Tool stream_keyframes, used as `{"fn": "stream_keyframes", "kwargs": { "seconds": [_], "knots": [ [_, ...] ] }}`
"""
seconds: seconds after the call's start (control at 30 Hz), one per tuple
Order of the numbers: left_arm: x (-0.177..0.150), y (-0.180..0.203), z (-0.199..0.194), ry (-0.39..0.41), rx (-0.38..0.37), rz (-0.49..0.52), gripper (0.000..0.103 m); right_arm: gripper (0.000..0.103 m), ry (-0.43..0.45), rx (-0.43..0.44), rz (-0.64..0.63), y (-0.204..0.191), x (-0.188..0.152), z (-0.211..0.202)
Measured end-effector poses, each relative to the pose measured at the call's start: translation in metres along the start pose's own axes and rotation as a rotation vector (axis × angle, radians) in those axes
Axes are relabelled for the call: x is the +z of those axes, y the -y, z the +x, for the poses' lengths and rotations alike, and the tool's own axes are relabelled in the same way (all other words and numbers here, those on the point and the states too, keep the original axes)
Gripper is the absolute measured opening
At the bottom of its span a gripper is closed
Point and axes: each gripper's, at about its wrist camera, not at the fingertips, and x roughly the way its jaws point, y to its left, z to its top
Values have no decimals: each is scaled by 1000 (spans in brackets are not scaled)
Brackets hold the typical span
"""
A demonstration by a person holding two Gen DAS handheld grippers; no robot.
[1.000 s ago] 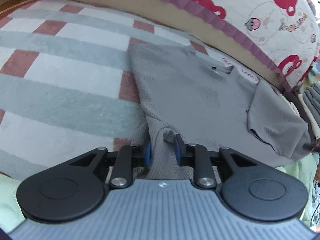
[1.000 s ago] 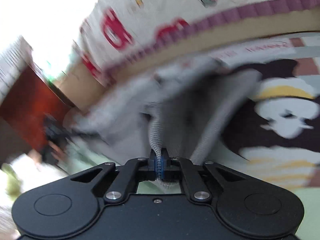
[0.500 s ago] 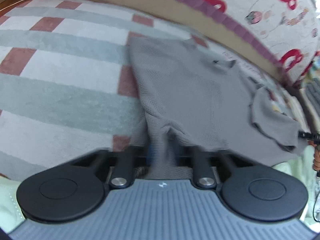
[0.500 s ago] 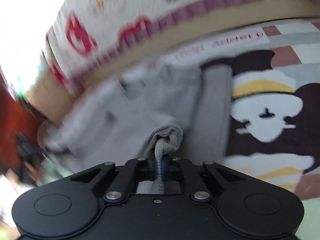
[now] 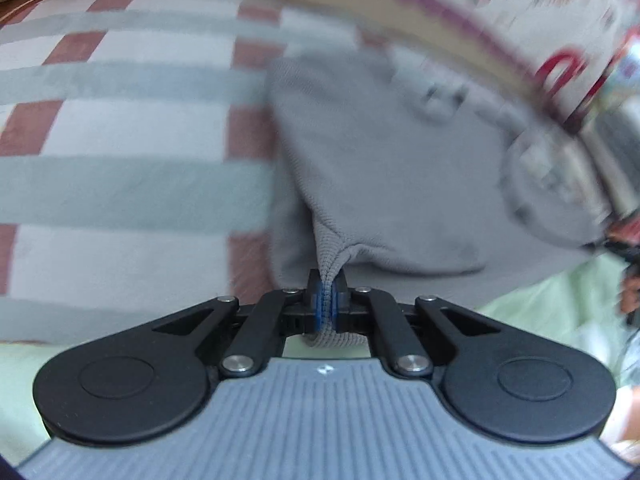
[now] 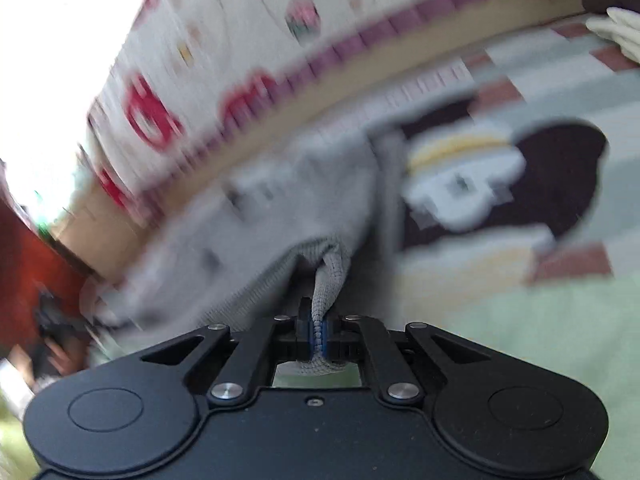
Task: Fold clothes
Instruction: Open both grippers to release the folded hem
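Nearest to me, my left gripper [image 5: 327, 298] is clenched on a bunched edge of the grey knit shirt [image 5: 384, 168]; the fabric is squeezed between the blue pads [image 5: 318, 306] and a small tuft pokes out behind them. My right gripper [image 6: 318, 334] is likewise clamped tight on another gathered edge of the same shirt [image 6: 280, 216], with a fold of ribbed cloth rising from the pinch.

Just beyond the fingers, in the left view, the shirt spreads away from the grip across a checked blanket [image 5: 120, 152] of pale grey, white and brick-red squares. The garment's left border lies along a red stripe. Pale green bedding [image 5: 552, 312] shows on the near right.

In the right view, the shirt runs off to the left, blurred, and beside it on the right the blanket carries a cartoon print [image 6: 496, 184] in dark brown, white and yellow.

Farther back, a tan band and purple trim edge a white quilt [image 6: 248, 40] printed with red shapes. A light-gloved hand [image 6: 618, 32] sits at the upper right corner. Much of the far field is motion-smeared.
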Motion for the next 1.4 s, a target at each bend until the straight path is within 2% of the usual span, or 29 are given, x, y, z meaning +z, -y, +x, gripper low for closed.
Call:
{"fn": "stream_keyframes", "kwargs": {
  "seconds": [0.07,0.17,0.23,0.3,0.33,0.4,0.43,0.47,0.5,0.53,0.57,0.7,0.8,0.9,0.93,0.97,1.03,1.07,1.13,1.2,1.27,1.33,1.4],
  "knots": [
    [3,4,8,-55,30,27,5,6,-17,-29,-18,1,-2,1],
    [3,12,11,-86,61,79,5,9,-12,-34,-29,-4,2,-6],
    [3,15,8,-102,81,95,5,12,-81,-62,-93,-11,1,-7],
    [4,18,0,-114,105,104,8,13,-152,-51,-124,-14,-1,-13],
    [4,21,-7,-106,119,111,10,15,-160,-39,-122,-14,-2,-19],
    [4,29,-27,-38,132,144,15,21,-123,-22,-95,-12,3,-36],
    [5,34,-36,-1,136,163,22,24,-88,-8,-70,-10,6,-44],
    [7,42,-43,36,135,191,32,32,-51,8,-38,-8,12,-50],
    [8,51,-51,73,134,221,37,43,-18,16,-5,-6,18,-52],
    [12,60,-54,106,135,250,42,47,-1,14,24,-5,25,-49],
    [15,69,-56,138,138,278,43,48,12,4,44,-5,31,-44],
    [38,103,-34,203,75,264,43,49,10,-95,26,-19,56,2],
    [48,129,0,203,19,242,43,49,-77,-205,-78,-36,59,46],
    [46,148,34,141,39,225,43,49,-169,-306,-201,-51,36,64],
    [42,148,40,129,65,225,43,50,-178,-328,-225,-53,27,65],
    [38,147,45,118,91,224,43,51,-151,-330,-220,-51,19,61],
    [31,133,45,102,124,165,43,53,-121,-325,-170,-44,10,52],
    [29,120,40,101,144,100,43,53,-115,-321,-145,-42,11,48],
    [24,91,27,123,183,-62,45,53,-86,-341,-161,-48,15,40],
    [15,61,10,158,213,-233,47,53,-46,-364,-235,-65,19,36],
    [5,43,-1,174,229,-338,49,53,-16,-328,-306,-89,23,37],
    [-6,28,-12,188,244,-434,52,54,-10,-256,-358,-115,29,44],
    [-16,22,-18,194,225,-482,58,55,-19,-189,-402,-144,33,58]
  ]
}}
